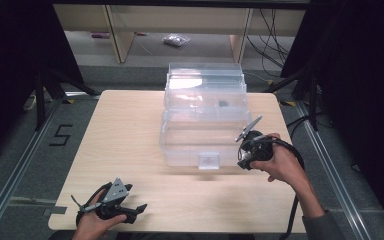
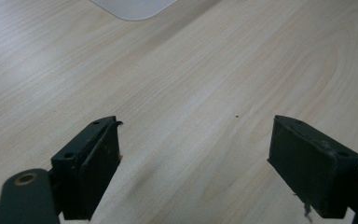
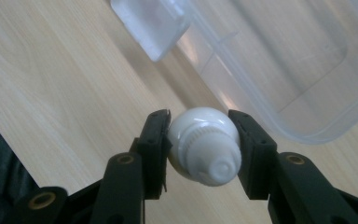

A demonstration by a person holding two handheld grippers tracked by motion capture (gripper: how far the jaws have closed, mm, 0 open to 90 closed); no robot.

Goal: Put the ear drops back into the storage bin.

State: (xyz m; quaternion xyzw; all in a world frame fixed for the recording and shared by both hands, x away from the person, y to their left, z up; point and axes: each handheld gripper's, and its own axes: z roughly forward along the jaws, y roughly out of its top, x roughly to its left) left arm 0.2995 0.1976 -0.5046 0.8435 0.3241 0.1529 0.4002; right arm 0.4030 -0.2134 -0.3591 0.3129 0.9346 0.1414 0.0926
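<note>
Right gripper (image 3: 200, 140): my jaws were clamped on a white bulb (image 3: 204, 142), one pad at each side of it.
Bulb: sat between my right jaws, screw base toward the camera.
Box (image 3: 284, 70): clear, just beyond my right jaws.
Left gripper (image 2: 193, 158): my jaws stood wide apart over bare table (image 2: 191, 70).

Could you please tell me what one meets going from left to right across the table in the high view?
Left gripper, open, near the front-left edge of the table → clear plastic box, open → right gripper, shut on a white capped object beside the box's front right corner.
</note>
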